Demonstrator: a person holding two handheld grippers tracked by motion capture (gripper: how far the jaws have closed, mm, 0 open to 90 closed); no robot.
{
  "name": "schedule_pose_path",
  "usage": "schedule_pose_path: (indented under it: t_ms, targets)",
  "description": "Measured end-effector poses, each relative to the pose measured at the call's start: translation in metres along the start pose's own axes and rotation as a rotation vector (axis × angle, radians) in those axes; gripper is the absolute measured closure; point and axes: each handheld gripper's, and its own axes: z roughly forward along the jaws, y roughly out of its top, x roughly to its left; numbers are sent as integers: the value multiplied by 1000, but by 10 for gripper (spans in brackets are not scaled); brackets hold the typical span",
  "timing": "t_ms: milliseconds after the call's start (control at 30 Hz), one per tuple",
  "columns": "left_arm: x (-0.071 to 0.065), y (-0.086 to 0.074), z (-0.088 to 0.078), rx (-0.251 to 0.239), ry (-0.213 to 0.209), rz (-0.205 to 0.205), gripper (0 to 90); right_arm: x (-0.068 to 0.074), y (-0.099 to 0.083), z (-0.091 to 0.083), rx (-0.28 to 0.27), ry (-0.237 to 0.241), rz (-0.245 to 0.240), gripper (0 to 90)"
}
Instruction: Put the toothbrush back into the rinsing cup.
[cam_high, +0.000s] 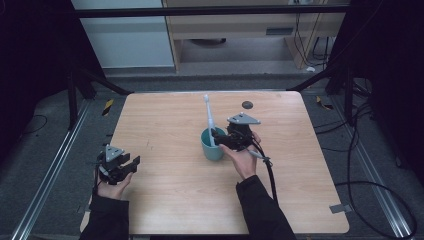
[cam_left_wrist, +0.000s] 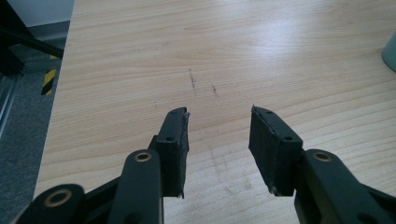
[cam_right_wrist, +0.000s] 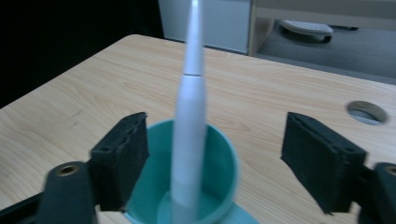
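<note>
Most of the job looks done — the white electric toothbrush (cam_high: 209, 120) stands nearly upright in the teal plastic cup (cam_high: 213, 145) at the middle of the light wooden table (cam_high: 165, 200). At the cup's 3 o'clock, the right gripper (cam_right_wrist: 215, 158) is spread wide, pads off the handle. Left gripper (cam_left_wrist: 218, 140) idles, parted and empty, near 8 o'clock — only pulling the right hand clear seems left.

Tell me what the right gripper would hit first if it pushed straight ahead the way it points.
Probably the white electric toothbrush standing in the teal plastic cup. It rises between the open jaws of the right gripper, untouched; the cup's rim sits equally close, so depth is uncertain.
</note>
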Motion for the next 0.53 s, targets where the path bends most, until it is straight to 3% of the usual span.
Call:
schedule_pose_path:
  t_ms: [233, 533]
  targets:
    - [0, -1, 2, 9, 5, 1, 523, -35, -14, -48, -9, -84, 43, 148]
    - [0, -1, 4, 21, 2, 2, 474, -74, -51, -93, 32, -154, 89, 132]
